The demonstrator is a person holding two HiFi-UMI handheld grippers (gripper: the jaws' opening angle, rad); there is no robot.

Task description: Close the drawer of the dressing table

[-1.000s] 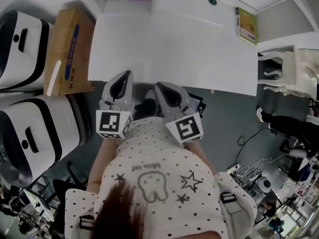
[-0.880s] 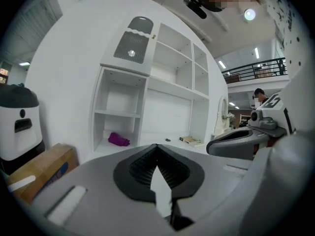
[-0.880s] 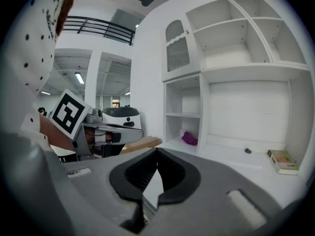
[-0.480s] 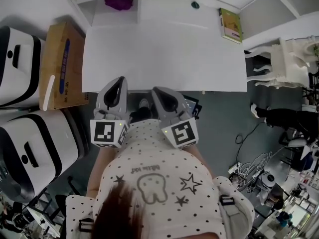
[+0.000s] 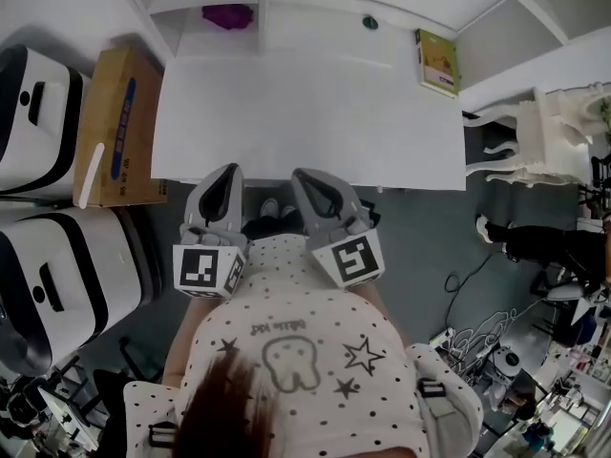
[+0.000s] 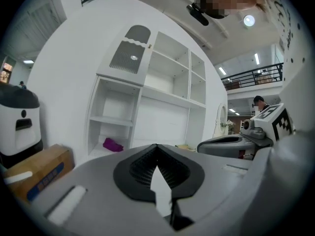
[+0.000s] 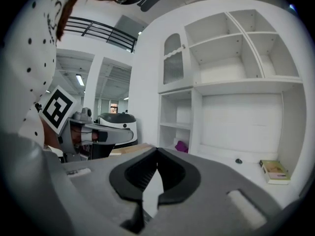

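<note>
The white dressing table (image 5: 315, 103) fills the upper middle of the head view; its front edge runs straight and no drawer front shows from above. My left gripper (image 5: 226, 172) and right gripper (image 5: 303, 176) hang side by side at that front edge, pointing toward the table. Both are shut with nothing between the pads. In the left gripper view the left gripper (image 6: 157, 147) faces the white shelf unit (image 6: 147, 107). The right gripper (image 7: 157, 150) looks over the tabletop (image 7: 231, 168) at the same shelves.
On the table's back lie a purple object (image 5: 227, 15), a small dark knob (image 5: 368, 23) and a green book (image 5: 436, 62). A cardboard box (image 5: 115, 127) and two white machines (image 5: 57, 284) stand left. A white chair (image 5: 535, 132) and cables (image 5: 477, 322) are right.
Both grippers have risen a little together, still shut and side by side at the table's front edge. The head view has pulled back, so more of the shelves shows.
</note>
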